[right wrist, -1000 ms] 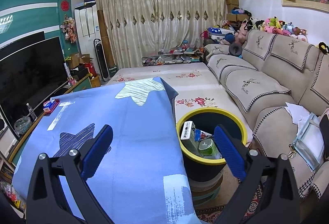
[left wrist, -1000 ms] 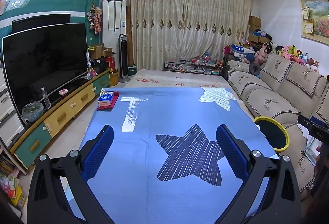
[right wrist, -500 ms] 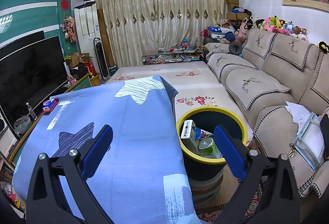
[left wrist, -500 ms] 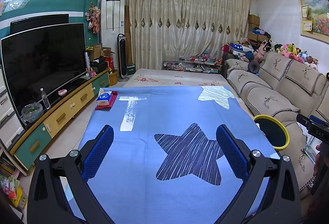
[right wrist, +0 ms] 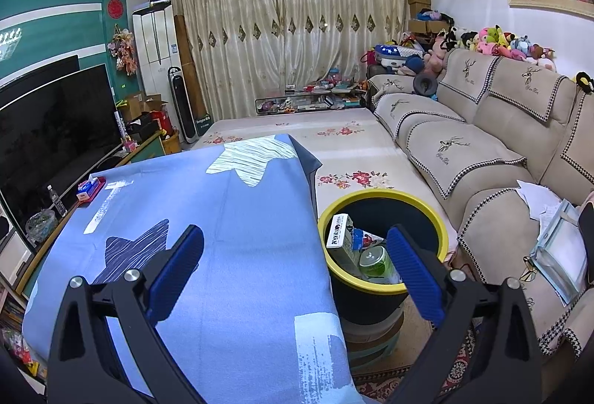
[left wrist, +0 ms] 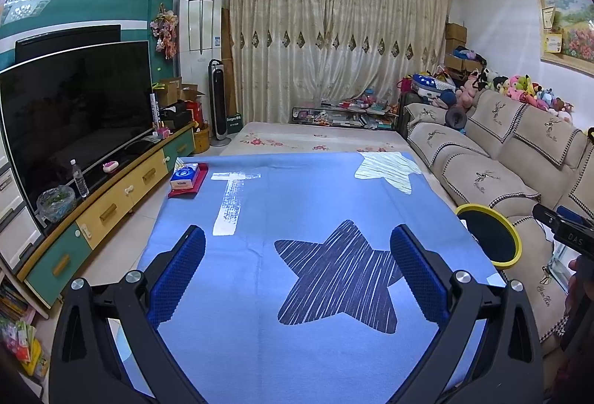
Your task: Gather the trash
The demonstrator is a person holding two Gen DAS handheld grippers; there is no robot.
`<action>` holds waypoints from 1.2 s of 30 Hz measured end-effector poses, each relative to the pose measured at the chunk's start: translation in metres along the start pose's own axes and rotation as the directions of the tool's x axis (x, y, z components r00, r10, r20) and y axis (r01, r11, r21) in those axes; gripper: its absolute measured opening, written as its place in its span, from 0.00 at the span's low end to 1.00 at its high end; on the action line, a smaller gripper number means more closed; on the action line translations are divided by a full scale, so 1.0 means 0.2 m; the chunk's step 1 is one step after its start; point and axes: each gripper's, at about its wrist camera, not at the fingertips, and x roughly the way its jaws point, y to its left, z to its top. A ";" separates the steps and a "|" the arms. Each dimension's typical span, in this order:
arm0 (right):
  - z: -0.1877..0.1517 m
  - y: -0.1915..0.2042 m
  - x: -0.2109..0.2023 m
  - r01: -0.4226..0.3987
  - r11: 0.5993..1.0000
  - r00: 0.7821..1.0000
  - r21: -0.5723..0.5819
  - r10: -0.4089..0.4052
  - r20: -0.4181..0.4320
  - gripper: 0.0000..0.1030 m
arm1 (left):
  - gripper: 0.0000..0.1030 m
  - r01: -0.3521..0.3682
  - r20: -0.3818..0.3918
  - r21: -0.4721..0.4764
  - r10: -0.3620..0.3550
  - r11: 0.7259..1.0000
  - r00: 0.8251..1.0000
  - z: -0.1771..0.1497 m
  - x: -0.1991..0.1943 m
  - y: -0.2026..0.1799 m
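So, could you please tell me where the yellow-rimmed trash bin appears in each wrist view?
Left wrist: yellow-rimmed trash bin at the right edge, partly hidden behind the blue tablecloth.
Right wrist: bin at lower centre-right, trash visible inside.
Shared landmark: the tissue box on the tablecloth's far left corner.

Very little differs across the last second. In the left wrist view the whole scene has slid slightly: the dark star (left wrist: 339, 276) on the blue cloth (left wrist: 297, 188) now sits a touch lower and to the left between the fingers, and the tissue box (left wrist: 184, 176) has drifted the same way, so the left gripper (left wrist: 297, 257) has edged a little to the right. In the right wrist view the yellow-rimmed bin (right wrist: 386, 244) and the carton (right wrist: 339, 237) inside it have shifted only marginally, showing a slight move of the right gripper (right wrist: 295, 255).
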 end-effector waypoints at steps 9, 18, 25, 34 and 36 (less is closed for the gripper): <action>-0.01 0.00 0.01 0.000 1.000 1.000 0.002 0.000 -0.004 0.92 | 0.95 0.002 -0.007 0.005 -0.002 1.000 1.000 -0.01 0.02 0.00; -0.01 0.01 0.02 0.001 1.000 1.000 0.003 -0.001 -0.006 0.92 | 0.95 0.002 -0.009 0.005 -0.001 1.000 1.000 -0.01 0.02 0.00; -0.02 0.01 0.02 0.001 1.000 1.000 0.003 -0.001 -0.010 0.92 | 0.95 0.001 -0.010 0.005 -0.001 1.000 1.000 -0.01 0.02 -0.01; -0.03 0.01 0.03 0.000 1.000 1.000 0.003 0.000 -0.012 0.92 | 0.95 0.006 -0.016 0.000 -0.006 1.000 1.000 -0.01 0.03 0.00; -0.04 0.02 0.03 -0.001 1.000 1.000 0.003 0.001 -0.013 0.92 | 0.95 0.010 -0.015 -0.006 -0.010 1.000 1.000 -0.02 0.03 0.00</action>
